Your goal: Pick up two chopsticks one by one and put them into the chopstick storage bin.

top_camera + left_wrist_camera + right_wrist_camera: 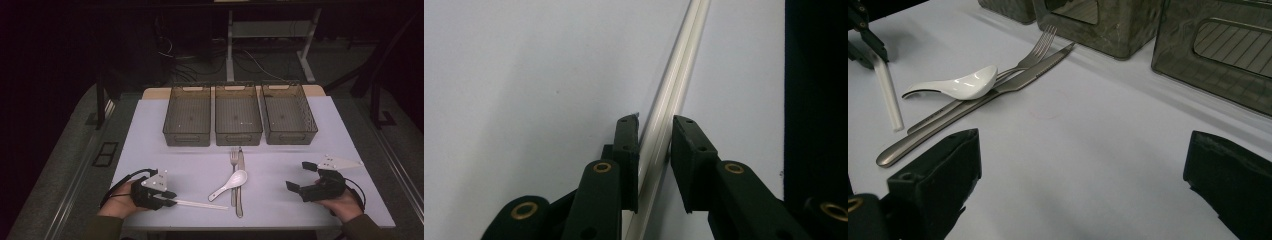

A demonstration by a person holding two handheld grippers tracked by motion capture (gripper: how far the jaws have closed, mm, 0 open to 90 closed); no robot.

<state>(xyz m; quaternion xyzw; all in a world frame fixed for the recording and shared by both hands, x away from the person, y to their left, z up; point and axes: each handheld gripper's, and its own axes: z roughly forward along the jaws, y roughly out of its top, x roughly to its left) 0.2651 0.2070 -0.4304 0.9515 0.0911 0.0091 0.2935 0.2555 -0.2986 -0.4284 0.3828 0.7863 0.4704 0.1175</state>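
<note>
Three dark mesh bins stand in a row on the far side of the table point(150, 130): the left bin point(187, 116), the middle bin point(238, 116) and the right bin point(289, 115). All three appear empty. They lie well ahead of both tools.

Between the tools, in front of the middle bin, lie a knife point(240, 186) and a fork point(233, 170) side by side, long axes pointing away from the person, with a white soup spoon point(229, 185) resting across them.

The right gripper point(298, 177) is held by its hand near the table's right edge, jaws spread wide with bare table between them; the cutlery lies to its left, apart from it.

The left gripper point(170, 197) is the nearer tool to the pale chopsticks point(200, 204). The pair lies flat on the table, its long axis running from the jaws out toward the cutlery, roughly level across the table. In the left gripper view the chopsticks point(659, 125) pass lengthwise between the pads, which stand close either side. One pad looks in contact; a narrow gap shows at the other, so a firm pinch is judged not yet made.
</note>
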